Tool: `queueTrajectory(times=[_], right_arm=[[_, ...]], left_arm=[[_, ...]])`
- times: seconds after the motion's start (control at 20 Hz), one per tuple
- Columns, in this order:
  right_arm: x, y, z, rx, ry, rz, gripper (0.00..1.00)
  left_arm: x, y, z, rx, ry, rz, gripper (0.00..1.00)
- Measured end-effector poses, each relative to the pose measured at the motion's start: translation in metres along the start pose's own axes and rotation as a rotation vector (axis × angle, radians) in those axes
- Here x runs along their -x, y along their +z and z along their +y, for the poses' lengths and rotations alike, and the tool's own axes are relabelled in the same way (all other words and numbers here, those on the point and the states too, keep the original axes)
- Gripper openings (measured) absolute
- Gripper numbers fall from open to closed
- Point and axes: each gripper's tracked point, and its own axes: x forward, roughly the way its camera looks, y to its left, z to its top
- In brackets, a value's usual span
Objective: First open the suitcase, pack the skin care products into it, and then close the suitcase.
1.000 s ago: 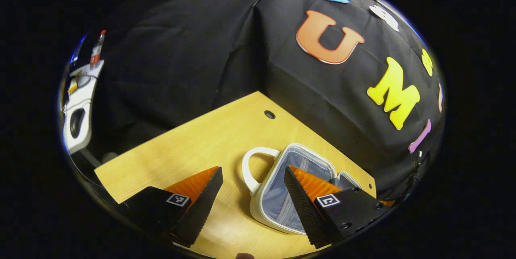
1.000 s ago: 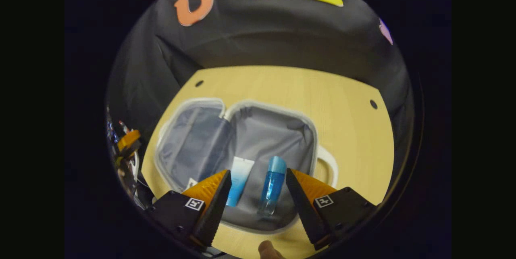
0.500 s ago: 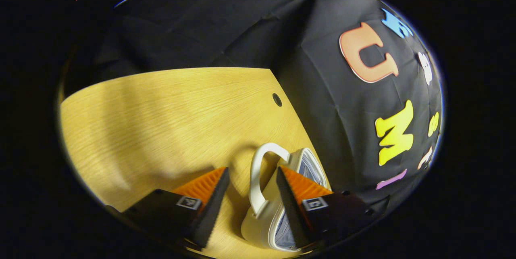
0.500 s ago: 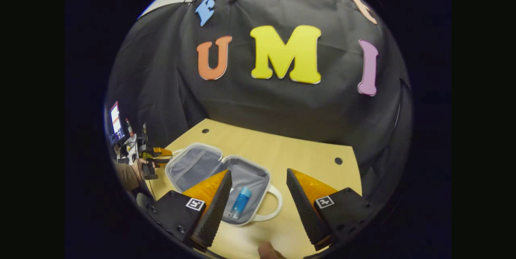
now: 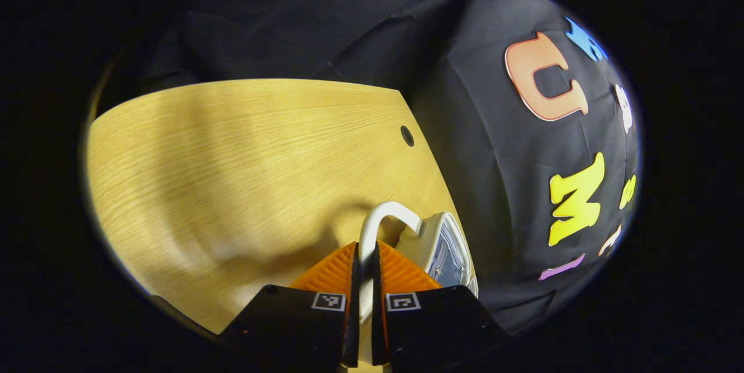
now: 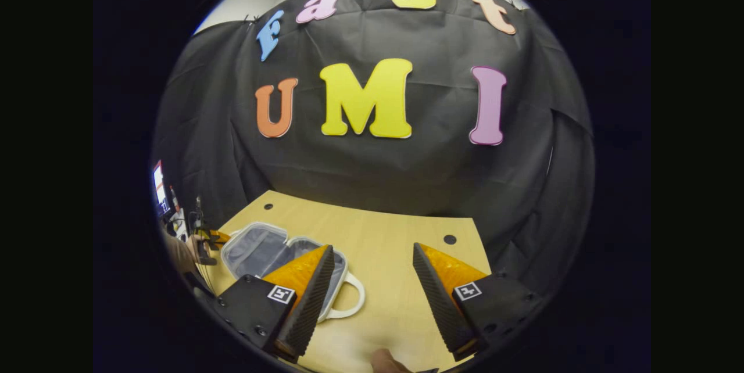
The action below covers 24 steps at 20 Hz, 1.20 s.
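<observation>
Left gripper (image 5: 364, 257) is pinched tight on the white handle (image 5: 381, 216) of the suitcase (image 5: 444, 245), whose lid rises just right of its fingers. Right gripper (image 6: 372, 262) hangs wide open over the table (image 6: 383, 239), holding nothing, suitcase lying open behind its left finger.

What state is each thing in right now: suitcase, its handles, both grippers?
suitcase: open, both halves lying flat on the table, grey lining showing.
near handle: clamped between the left gripper's fingers.
far handle: free, lying flat on the table.
left gripper: shut on the near handle.
right gripper: open, empty, raised above the table.
</observation>
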Motion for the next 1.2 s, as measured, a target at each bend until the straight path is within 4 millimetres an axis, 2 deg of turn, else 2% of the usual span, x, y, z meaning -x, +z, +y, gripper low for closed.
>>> queueTrajectory(times=[0.1, 0.25, 0.35, 0.55, 0.6, 0.65, 0.8, 1.05, 1.2], right_arm=[[0.006, 0.004, -0.007, 0.000, -0.001, -0.014, 0.80], [0.010, 0.012, -0.011, 0.019, 0.011, -0.052, 0.81], [0.013, 0.014, -0.010, 0.036, 0.035, -0.071, 0.81], [0.018, 0.015, -0.012, 0.031, 0.078, -0.093, 0.81], [0.018, 0.014, -0.014, 0.030, 0.086, -0.093, 0.78], [0.019, 0.012, -0.019, 0.028, 0.095, -0.089, 0.81], [0.021, 0.016, -0.031, 0.019, 0.127, -0.082, 0.81], [0.026, 0.013, -0.050, 0.012, 0.154, -0.076, 0.81], [0.033, 0.015, -0.064, 0.010, 0.159, -0.096, 0.81]], left_arm=[[0.006, 0.005, -0.010, -0.054, 0.019, -0.010, 0.08], [0.025, 0.019, -0.041, -0.118, 0.011, -0.055, 0.04], [0.040, 0.030, -0.072, -0.231, -0.003, -0.117, 0.04], [0.067, 0.026, -0.150, -0.485, -0.030, -0.210, 0.03], [0.075, 0.020, -0.169, -0.534, -0.040, -0.231, 0.03], [0.083, 0.015, -0.190, -0.594, -0.052, -0.253, 0.03], [0.098, -0.017, -0.238, -0.796, -0.036, -0.293, 0.03], [0.117, -0.083, -0.296, -0.968, -0.012, -0.356, 0.03], [0.116, -0.127, -0.317, -0.975, -0.003, -0.375, 0.03]])
